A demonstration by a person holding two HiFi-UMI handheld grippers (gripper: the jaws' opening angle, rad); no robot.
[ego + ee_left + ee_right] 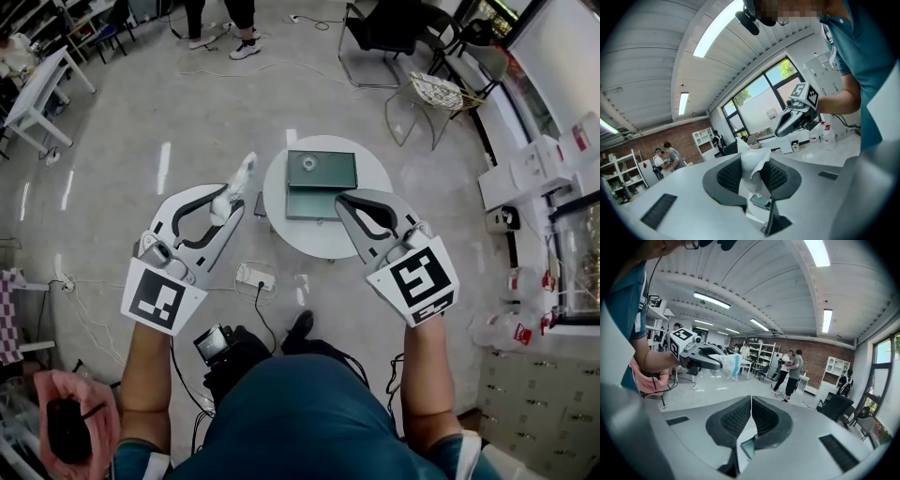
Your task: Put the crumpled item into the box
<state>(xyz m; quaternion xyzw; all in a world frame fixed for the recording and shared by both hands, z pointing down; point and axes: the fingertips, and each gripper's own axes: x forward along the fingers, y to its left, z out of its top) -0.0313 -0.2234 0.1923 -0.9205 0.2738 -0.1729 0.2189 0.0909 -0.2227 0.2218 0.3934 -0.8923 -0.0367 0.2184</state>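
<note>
- left gripper [228, 199]: jaws partly apart and clamped on the crumpled item [240, 180]. The white item sticks out past the tips, long axis along the jaws.
- Item is held just off the table [309, 242] left edge. The box [322, 185] sits open mid-table, to the item's right, so the left gripper is nearer.
- right gripper [349, 210]: jaws closed and empty, over the near-right edge.

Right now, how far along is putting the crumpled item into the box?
Done: the crumpled item is picked up. In hand: the left claw pinches it beside the table; the right claw is shut, empty. Left: carry it over the box and release.
</note>
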